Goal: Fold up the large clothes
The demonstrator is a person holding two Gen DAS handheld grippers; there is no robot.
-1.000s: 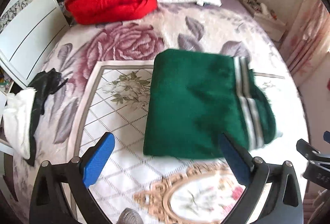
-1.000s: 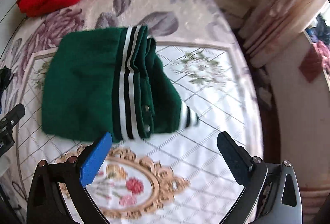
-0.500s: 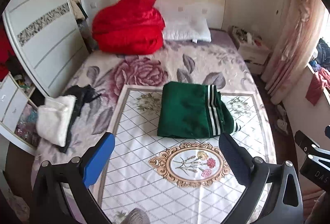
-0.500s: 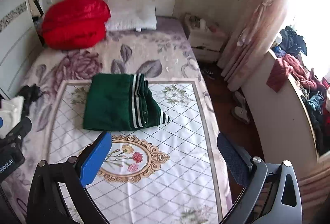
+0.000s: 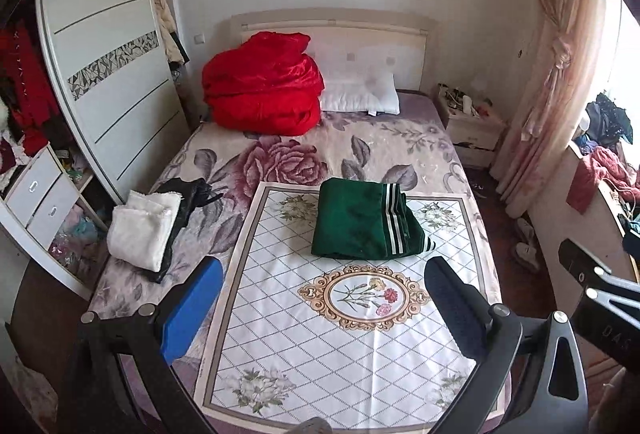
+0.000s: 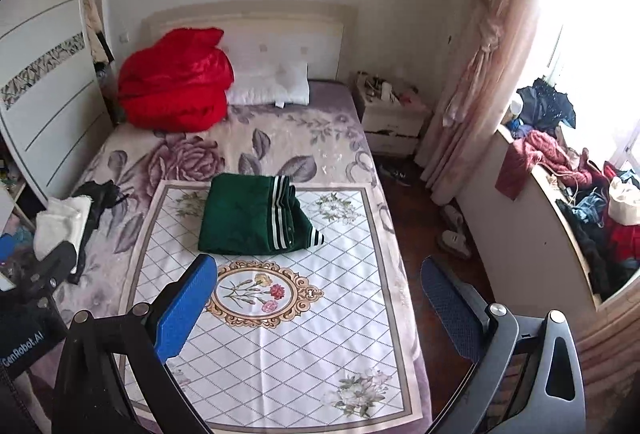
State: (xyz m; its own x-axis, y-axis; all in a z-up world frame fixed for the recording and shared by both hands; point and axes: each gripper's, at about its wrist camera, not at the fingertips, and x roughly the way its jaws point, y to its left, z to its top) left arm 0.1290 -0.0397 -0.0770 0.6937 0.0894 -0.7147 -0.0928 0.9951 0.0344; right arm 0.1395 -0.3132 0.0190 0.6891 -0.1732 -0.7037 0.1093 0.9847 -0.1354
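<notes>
left tongs point(image 5: 322, 308): spread wide, empty | right tongs point(image 6: 320, 304): spread wide, empty

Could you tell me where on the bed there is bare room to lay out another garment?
The white mat is bare in front of the green jacket, around the medallion. The quilt between jacket and red duvet is also bare. The left edge is crowded by the white-and-black clothes.

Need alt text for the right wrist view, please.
A folded dark green garment with white stripes lies on a white diamond-patterned cloth on the bed. The right gripper hovers nearer the camera, jaws open and empty.
</notes>
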